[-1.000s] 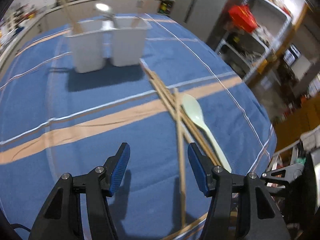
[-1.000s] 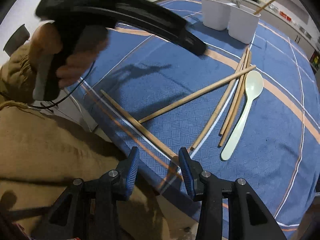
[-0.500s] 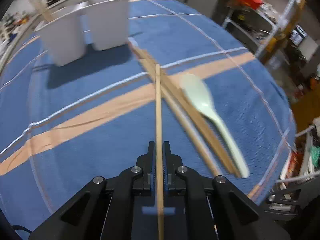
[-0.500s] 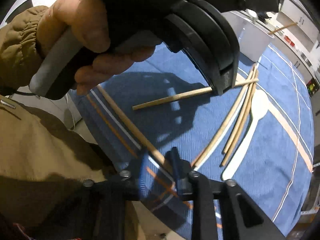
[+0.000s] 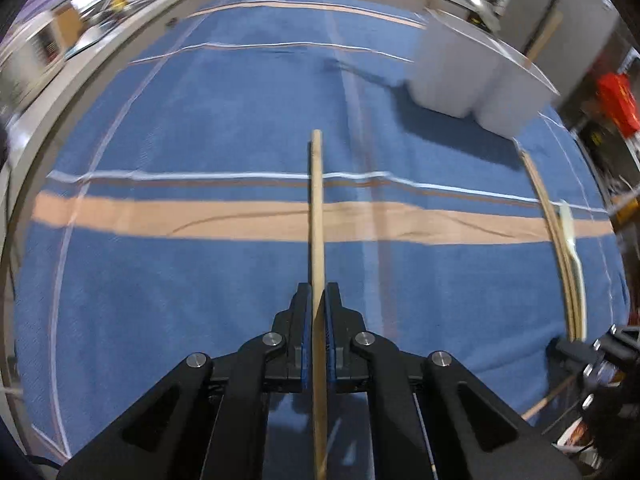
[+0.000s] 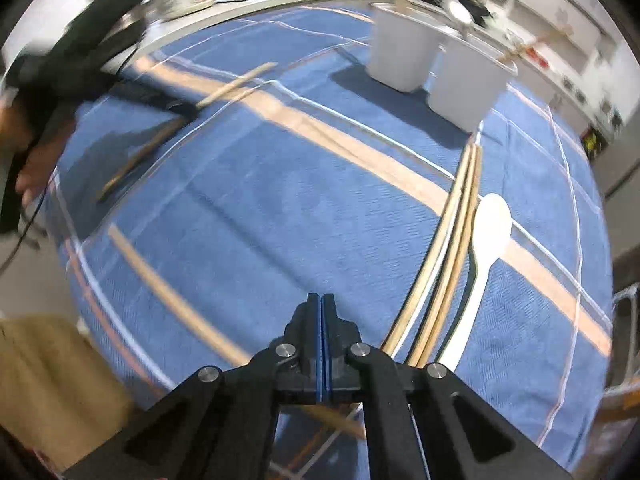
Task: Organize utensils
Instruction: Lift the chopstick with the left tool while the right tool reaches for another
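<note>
Transfer step, one chopstick in hand. The left gripper (image 5: 317, 312) is clamped on a wooden chopstick (image 5: 317, 216), raised above the blue cloth (image 5: 200, 120) and pointing forward, to the left of the two white bins (image 5: 472, 76). Next move, by judgement: swing toward the bins and tilt the stick tip-down over one. The right gripper (image 6: 322, 312), jaws pressed together, appears to pinch a second chopstick (image 6: 176, 296). Three more chopsticks (image 6: 452, 240) and a pale spoon (image 6: 486, 240) lie in front of the bins.
</note>
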Available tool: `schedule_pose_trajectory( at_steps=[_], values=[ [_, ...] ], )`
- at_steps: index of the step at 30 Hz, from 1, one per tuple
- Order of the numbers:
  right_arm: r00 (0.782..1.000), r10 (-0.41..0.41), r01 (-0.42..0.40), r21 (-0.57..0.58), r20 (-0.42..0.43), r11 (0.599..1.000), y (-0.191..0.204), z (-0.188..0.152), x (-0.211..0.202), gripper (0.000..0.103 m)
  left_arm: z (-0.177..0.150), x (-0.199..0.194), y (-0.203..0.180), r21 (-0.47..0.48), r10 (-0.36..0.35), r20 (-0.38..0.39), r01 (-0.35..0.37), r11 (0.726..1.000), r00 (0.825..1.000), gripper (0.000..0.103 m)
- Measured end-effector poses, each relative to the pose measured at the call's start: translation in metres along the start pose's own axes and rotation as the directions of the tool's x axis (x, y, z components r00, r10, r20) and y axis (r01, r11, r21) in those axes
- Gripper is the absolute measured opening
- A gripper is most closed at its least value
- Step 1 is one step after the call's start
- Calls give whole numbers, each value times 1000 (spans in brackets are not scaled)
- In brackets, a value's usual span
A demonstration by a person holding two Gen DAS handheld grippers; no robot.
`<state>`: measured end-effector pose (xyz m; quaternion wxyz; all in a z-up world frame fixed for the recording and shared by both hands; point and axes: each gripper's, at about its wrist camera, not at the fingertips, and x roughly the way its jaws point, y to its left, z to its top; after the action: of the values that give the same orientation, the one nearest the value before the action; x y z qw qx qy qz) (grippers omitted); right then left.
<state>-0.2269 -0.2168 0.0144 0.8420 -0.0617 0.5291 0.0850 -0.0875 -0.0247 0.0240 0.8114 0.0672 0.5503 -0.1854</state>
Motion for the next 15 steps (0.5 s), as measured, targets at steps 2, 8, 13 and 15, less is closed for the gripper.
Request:
schedule_pose_trajectory(
  at_steps=[2, 8, 13, 15],
  values=[
    [996, 91, -92, 56, 23, 994, -10, 7, -3, 2, -4, -4, 10, -20, -1, 0, 1, 1000, 1000, 6],
    [968, 250, -252, -149, -32, 956, 18, -3, -14, 41, -6, -7, 7, 20, -13, 13, 12, 1000, 1000, 6],
    [982, 172, -187, -397, -74, 898, 65, -17, -8, 36, -9, -9, 19, -1, -24, 19, 24, 1000, 1000, 6],
    [981, 168, -191, -394, -93, 899, 69, -6, -4, 12, -13, -12, 26, -19, -10, 22, 10, 1000, 1000, 6]
  ],
)
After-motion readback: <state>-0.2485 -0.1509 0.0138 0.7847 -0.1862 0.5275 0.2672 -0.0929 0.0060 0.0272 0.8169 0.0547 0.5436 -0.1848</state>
